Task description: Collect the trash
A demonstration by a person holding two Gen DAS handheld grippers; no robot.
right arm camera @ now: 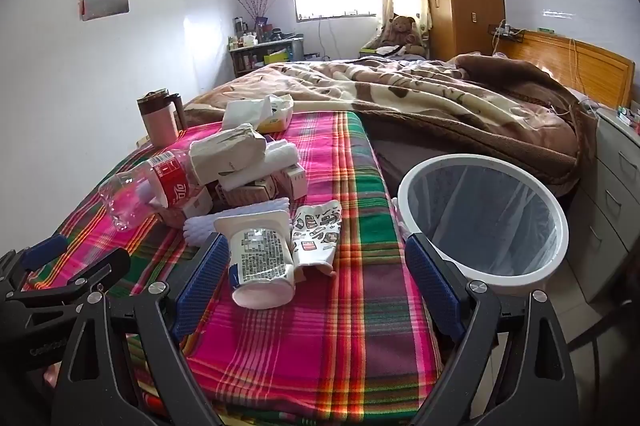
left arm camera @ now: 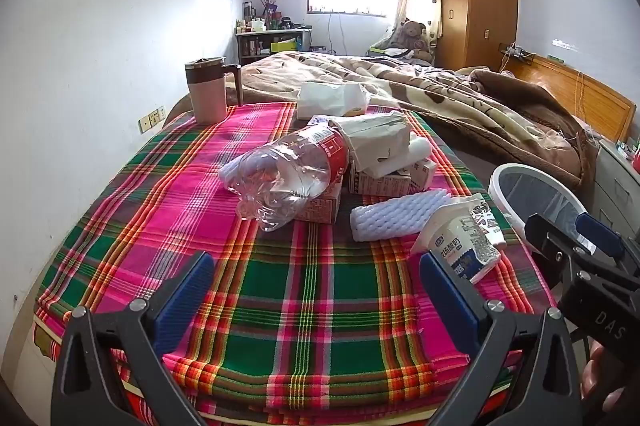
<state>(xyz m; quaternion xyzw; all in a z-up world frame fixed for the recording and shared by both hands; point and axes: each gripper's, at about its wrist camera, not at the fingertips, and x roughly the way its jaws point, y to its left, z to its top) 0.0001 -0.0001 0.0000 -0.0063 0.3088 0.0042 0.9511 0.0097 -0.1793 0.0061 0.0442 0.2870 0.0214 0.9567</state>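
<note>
Plaid cloth [right arm camera: 320, 326] in pink, green and red filled the lower half of both views, spread over the near end of a bed, with a brown blanket [right arm camera: 420, 97] rumpled across the upper right. A white bin [right arm camera: 558, 250] lined with a clear bag stood at the cloth's right edge, right of centre in the right wrist view. At centre left lay the trash: a crushed clear bottle [left arm camera: 288, 177] with a red label, resting on small cartons [left arm camera: 380, 181] under crumpled paper [left arm camera: 376, 141], then white foam netting [left arm camera: 396, 214] and a tipped yogurt cup [right arm camera: 260, 262]. A lidded mug [left arm camera: 208, 89] stood upright at upper left. The left gripper [left arm camera: 316, 290] and right gripper [right arm camera: 312, 282] both gaped wide with nothing clamped.
</note>
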